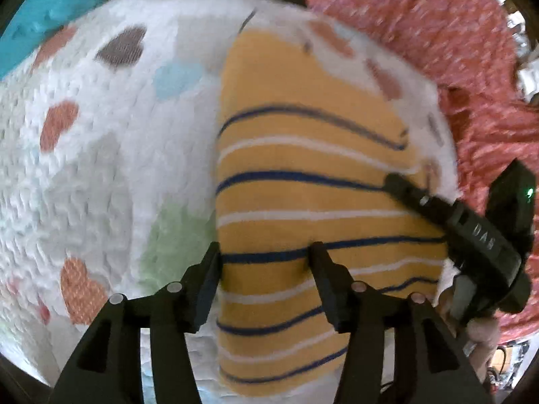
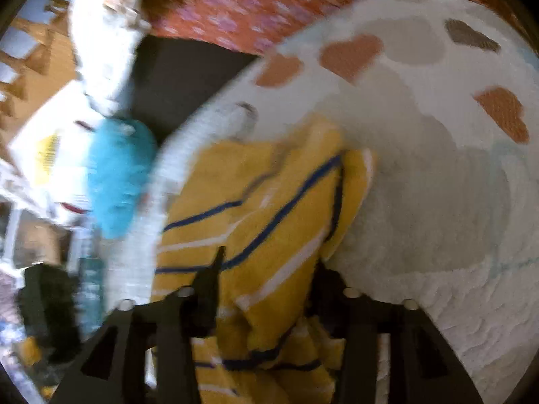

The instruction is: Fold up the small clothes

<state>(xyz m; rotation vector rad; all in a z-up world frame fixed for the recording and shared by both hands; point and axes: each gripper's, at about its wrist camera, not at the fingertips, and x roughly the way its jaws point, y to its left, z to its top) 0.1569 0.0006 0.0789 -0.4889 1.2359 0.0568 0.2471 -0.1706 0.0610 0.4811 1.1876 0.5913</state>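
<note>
- Yellow garment (image 1: 303,202) with navy and white stripes lies on a white textured blanket (image 1: 101,168) printed with coloured hearts. In the left wrist view the visible part lies mostly flat, its left edge straight.
- Blanket lies over an orange-red patterned bedcover (image 1: 454,50); a teal cloth (image 1: 60,3) shows past the blanket's far left edge.
- Left hand-held gripper (image 1: 266,252): jaws partly open, straddling the garment's left edge; one fingertip over the blanket just beside the edge, the other over the striped fabric. Cannot tell whether the tips touch the cloth; nothing pinched.
- Right hand-held gripper (image 2: 269,262): jaws wide apart, bunched yellow fabric (image 2: 269,202) between them. Frame blurred; cannot tell whether the pads press on it.
- In the left wrist view the right hand-held gripper lies at the garment's right edge, near the blanket's right edge.
- Right wrist view: the garment is folded and creased near the blanket's edge.
</note>
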